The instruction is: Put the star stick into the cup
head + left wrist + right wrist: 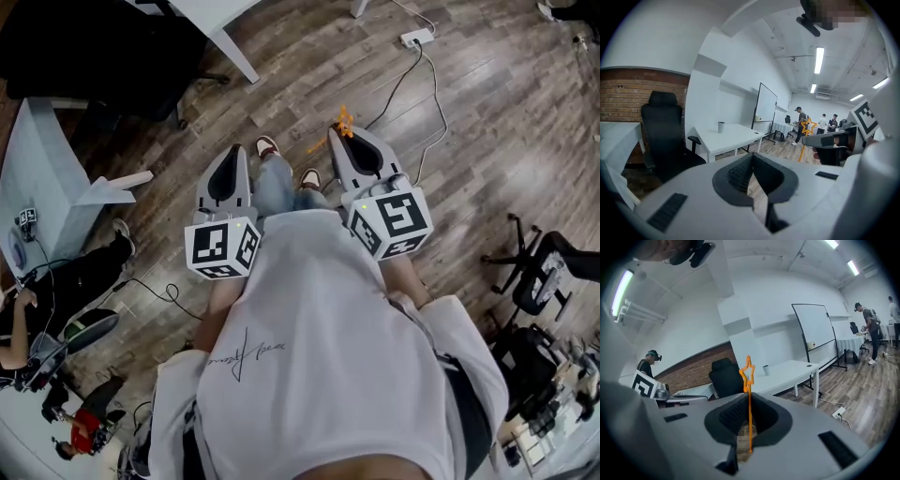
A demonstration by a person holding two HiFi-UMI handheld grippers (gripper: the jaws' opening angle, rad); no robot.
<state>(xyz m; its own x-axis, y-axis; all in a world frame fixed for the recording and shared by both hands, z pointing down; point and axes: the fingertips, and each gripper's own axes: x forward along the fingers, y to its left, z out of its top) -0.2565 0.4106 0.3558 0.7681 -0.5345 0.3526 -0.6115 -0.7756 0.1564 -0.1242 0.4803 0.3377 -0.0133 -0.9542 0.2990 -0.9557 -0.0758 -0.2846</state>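
Note:
The orange star stick [749, 380] stands upright between the jaws of my right gripper [749, 398], which is shut on its shaft, with the star above the tips. In the head view the stick [343, 122] pokes out beyond the right gripper [339, 136]. My left gripper [752, 157] is shut with nothing in it, and is held level beside the right one [234, 152]. A small grey cup [766, 370] stands far off on a white table [797, 371]. The cup [721, 126] also shows in the left gripper view.
A black office chair [663, 131] stands by the white table [733, 136], with a whiteboard [765, 108] behind it. Several people [801, 124] stand farther down the room. A power strip [416, 37] and cables lie on the wooden floor. Another person [56, 291] sits at the left.

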